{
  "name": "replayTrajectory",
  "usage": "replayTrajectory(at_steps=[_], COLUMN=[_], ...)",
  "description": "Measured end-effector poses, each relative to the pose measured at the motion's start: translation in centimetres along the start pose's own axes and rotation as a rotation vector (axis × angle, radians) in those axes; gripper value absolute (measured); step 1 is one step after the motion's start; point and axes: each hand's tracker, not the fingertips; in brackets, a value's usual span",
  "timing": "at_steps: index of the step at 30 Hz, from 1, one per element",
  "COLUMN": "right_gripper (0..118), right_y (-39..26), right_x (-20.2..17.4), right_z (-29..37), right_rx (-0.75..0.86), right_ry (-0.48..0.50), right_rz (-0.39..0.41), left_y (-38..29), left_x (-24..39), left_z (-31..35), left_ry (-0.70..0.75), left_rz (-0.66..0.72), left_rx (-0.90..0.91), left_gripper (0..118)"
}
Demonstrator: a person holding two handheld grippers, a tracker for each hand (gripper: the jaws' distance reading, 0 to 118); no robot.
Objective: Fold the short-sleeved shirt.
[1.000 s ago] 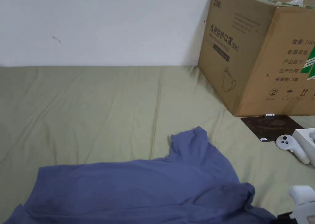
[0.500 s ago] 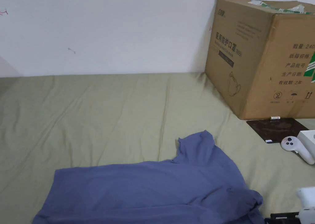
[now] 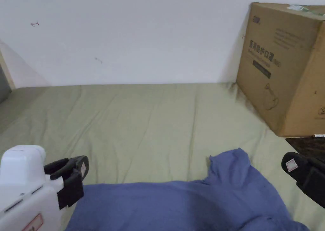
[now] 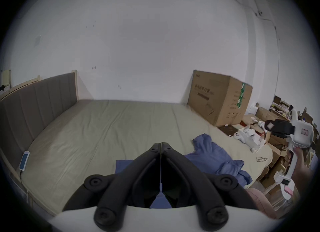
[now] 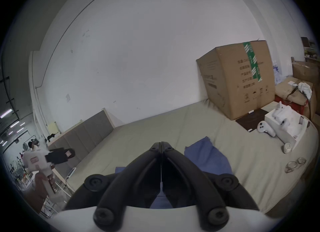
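shirt (image 3: 196,203) lain rumpled on bed nr side, well short of box (image 3: 285,66) | L gripper (image 4: 161,146) & R gripper (image 5: 161,145) jaws closed, nothing held, raised above shirt | risk judged: bunched sleeve end grabbed double-layer → crooked fold

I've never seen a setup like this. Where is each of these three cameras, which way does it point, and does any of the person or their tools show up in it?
Head view: on the person's head, looking down across the bed at the blue shirt; left tongs and right tongs at the edges.
Left gripper view: rides the left tongs, jaws together, facing the wall; the other hand holds the right tongs.
Right gripper view: rides the right tongs, jaws together, tilted.
All share the shirt and cardboard box.
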Motion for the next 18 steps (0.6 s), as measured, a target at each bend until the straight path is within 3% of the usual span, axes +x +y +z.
replayTrajectory(at_steps=[3,7,8,11,12,13,18], right_gripper=[0,0,0,0,0,0,0], right_y=[-0.6,-1.9,-2.1,-3.1,-3.2,-3.4,-3.8], right_x=[0.2,1.2,1.7,2.6,2.9,3.0,3.6], right_z=[-2.0,-4.9,-5.8,-7.8,-8.3,-8.7,-10.5], right_rx=[-0.052,-0.155,-0.192,-0.259,-0.267,-0.276,-0.325], right_ry=[-0.034,-0.055,-0.065,-0.089,-0.095,-0.101,-0.104], right_rz=[0.014,0.013,0.005,-0.014,-0.017,-0.021,-0.038], left_y=[1.2,-1.8,-2.7,-6.0,-7.1,-7.7,-12.8], left_x=[-4.3,-10.3,-11.8,-14.2,-14.6,-15.2,-16.4], left_z=[-7.2,-17.0,-19.1,-23.8,-25.2,-26.1,-31.0], left_ry=[0.029,0.087,0.086,0.083,0.094,0.094,0.168], left_rz=[-0.026,-0.060,-0.036,0.033,0.037,0.035,0.015], left_rx=[-0.312,-0.541,-0.570,-0.662,-0.695,-0.633,-0.724], left_gripper=[0,1,7,109,116,111,114])
